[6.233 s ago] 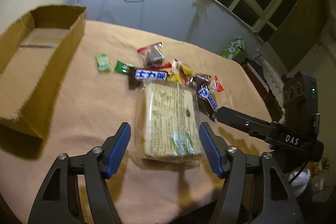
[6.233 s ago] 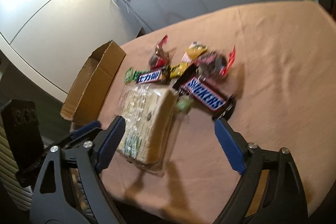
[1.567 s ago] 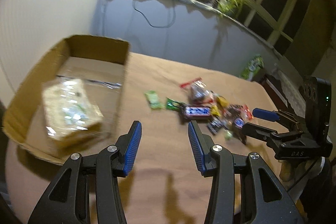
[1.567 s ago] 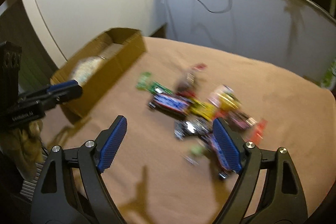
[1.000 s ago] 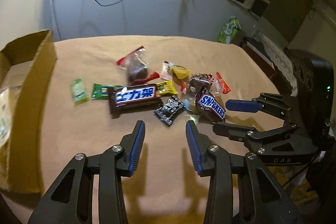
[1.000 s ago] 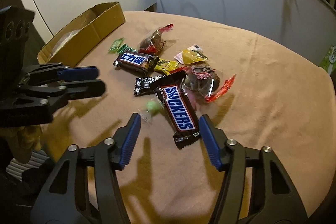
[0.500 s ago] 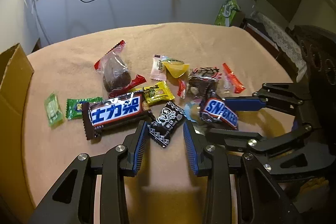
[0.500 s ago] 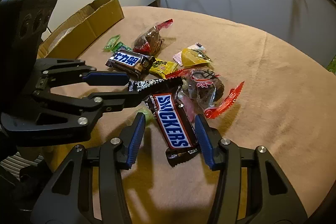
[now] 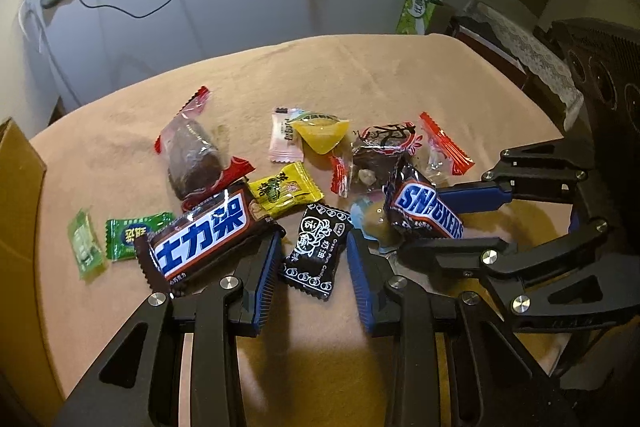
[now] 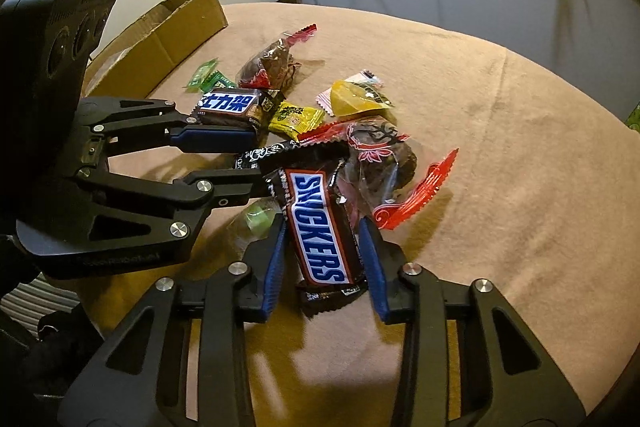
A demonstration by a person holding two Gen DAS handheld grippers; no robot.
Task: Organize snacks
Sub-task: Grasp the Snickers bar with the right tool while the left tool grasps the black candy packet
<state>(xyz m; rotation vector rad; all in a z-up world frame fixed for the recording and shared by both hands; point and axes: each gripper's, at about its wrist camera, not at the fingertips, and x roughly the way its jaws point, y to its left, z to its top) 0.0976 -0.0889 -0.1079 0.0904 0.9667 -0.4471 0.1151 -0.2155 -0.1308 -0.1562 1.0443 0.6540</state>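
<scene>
1. The Snickers bar [image 10: 320, 227] lies between the blue fingers of the right gripper [image 10: 322, 259]; the fingers stand parted on either side of it, and I cannot tell whether the pads touch the wrapper.
2. The left gripper [image 9: 310, 267] is also spread, straddling a black cream plum candy [image 9: 316, 251]; its left finger sits against the Chinese-labelled Snickers bar [image 9: 208, 235].
3. The two grippers cross closely over the pile, leaving little room between them.
4. Other wrapped sweets crowd the middle of the worktop [image 10: 520, 147]: a yellow candy [image 9: 286, 189], a red-ended dark cake [image 9: 192, 155], two green candies [image 9: 128, 235].
5. The worktop's right side lies bare to its rounded edge.
6. A cardboard box [image 10: 176, 31] stands at the left edge; its contents are barely visible.
</scene>
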